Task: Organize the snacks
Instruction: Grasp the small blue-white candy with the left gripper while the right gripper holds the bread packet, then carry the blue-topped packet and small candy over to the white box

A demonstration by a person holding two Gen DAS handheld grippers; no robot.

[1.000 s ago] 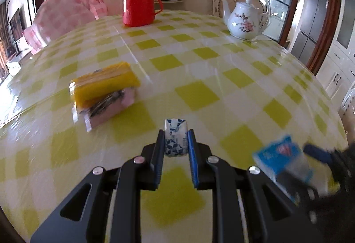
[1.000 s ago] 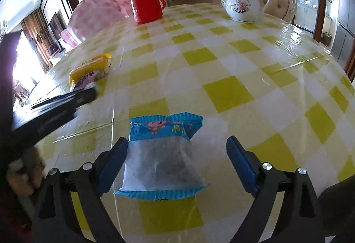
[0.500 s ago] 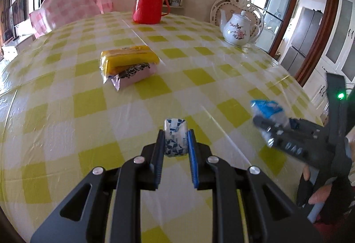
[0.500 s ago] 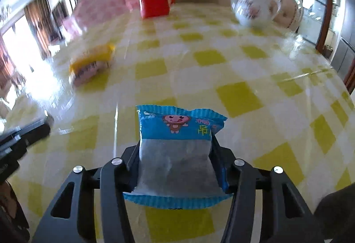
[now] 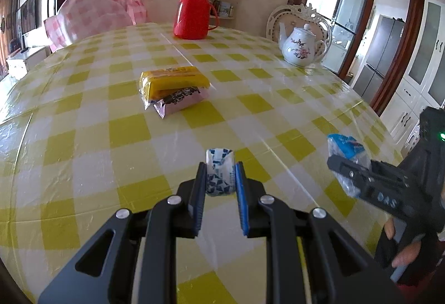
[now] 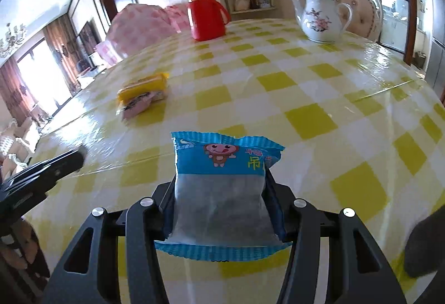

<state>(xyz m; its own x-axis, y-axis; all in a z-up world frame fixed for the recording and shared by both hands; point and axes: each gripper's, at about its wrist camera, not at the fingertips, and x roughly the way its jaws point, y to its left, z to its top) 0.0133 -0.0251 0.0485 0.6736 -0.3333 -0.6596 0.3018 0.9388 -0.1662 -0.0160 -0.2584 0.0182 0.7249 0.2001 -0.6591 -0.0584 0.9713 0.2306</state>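
My left gripper (image 5: 219,181) is shut on a small blue-and-white wrapped snack (image 5: 219,173), held above the checked table. My right gripper (image 6: 222,192) is shut on a blue-topped snack packet (image 6: 222,187) with a cartoon face, lifted off the table; that gripper and packet (image 5: 347,156) show at the right of the left wrist view. A yellow snack pack (image 5: 172,80) lies on a pink pack (image 5: 180,102) at mid-table, also in the right wrist view (image 6: 144,87). The left gripper's tip (image 6: 55,165) shows at the left of the right wrist view.
A red thermos (image 5: 194,15) and a white flowered teapot (image 5: 300,47) stand at the far side of the yellow-checked table (image 5: 111,137). A pink checked cover (image 5: 91,17) sits beyond the far left edge. A white chair (image 6: 361,6) stands behind the teapot.
My right gripper closed on the blue packet and lifted it. My left gripper, still holding the small snack, pulled back and rose, so the yellow and pink packs look farther off.
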